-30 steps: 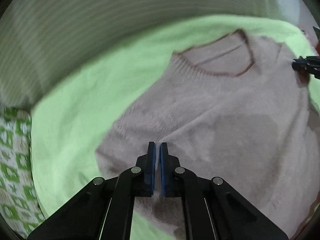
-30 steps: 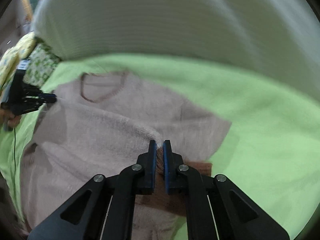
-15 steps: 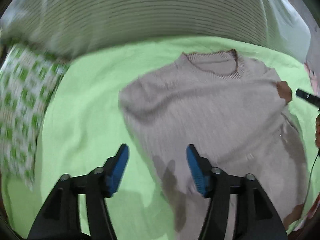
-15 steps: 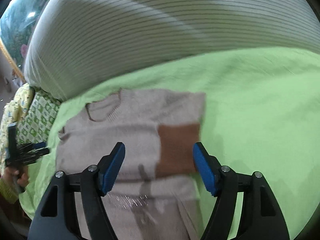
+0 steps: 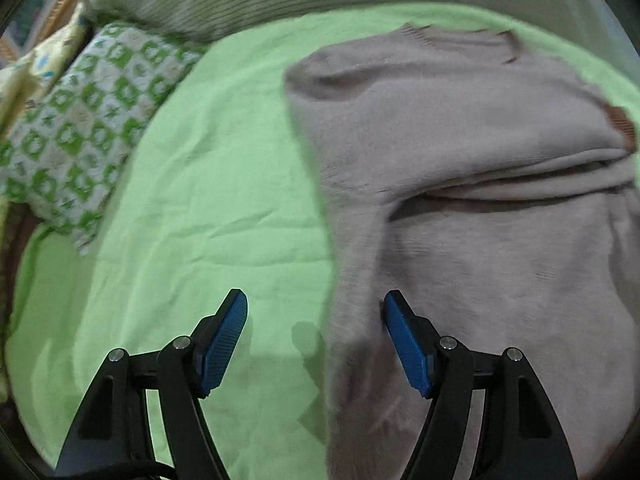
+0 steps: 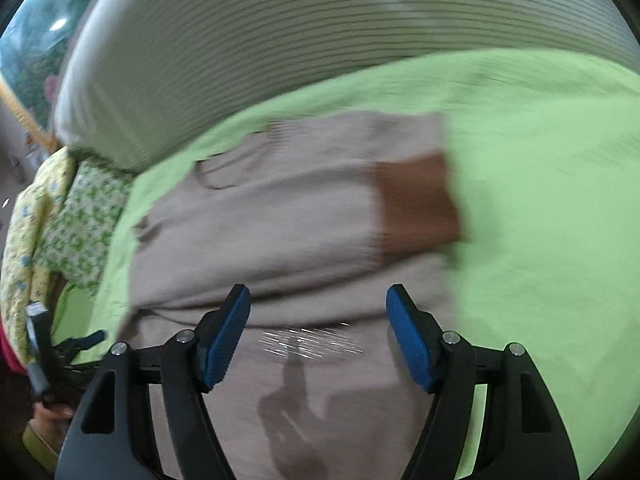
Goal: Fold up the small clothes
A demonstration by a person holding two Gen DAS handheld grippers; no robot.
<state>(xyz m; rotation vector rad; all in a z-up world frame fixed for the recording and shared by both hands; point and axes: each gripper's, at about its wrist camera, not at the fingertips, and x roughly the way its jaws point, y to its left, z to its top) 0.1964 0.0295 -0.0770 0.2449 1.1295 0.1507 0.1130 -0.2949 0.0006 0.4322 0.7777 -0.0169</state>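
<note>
Beige sweater [image 5: 480,184] lies flat on the green bedsheet [image 5: 208,184], sleeves folded across the chest, brown cuff [image 6: 416,200] at its right edge, so likely ready for the bottom fold. Left tool [image 5: 316,312] is wide open, holding nothing, straddling the sweater's side edge. Right tool [image 6: 318,304] is wide open, empty, over the lower body.
</note>
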